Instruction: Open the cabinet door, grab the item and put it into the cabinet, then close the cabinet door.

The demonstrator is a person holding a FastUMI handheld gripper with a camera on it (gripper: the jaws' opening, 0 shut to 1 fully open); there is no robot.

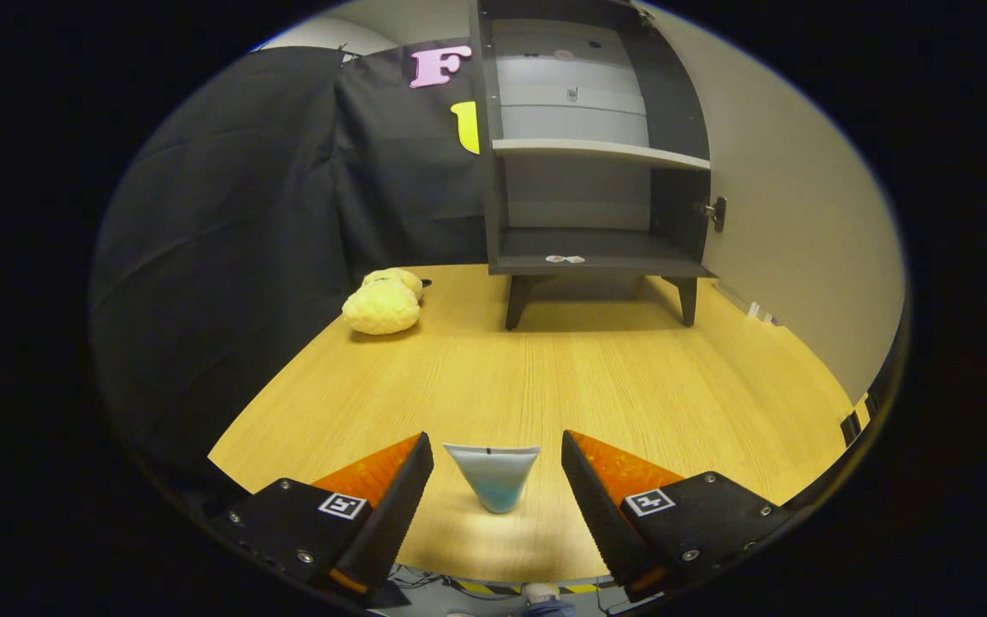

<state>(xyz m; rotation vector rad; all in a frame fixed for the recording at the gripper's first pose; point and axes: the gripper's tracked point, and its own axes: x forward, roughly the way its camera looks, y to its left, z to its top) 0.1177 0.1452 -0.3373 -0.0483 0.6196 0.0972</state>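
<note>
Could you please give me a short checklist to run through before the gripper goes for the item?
1. Cabinet door open: ok, both shelves are exposed.
2. Lower shelf has room: ok, only small flat stickers lie at its front edge.
3. Gripper open: ok, jaws stand apart with nothing held.
4. Yellow plush toy reachable: ok, it lies free on the table, left of the cabinet.
5. Whether the door's hinge swings freely: cannot tell.
</note>
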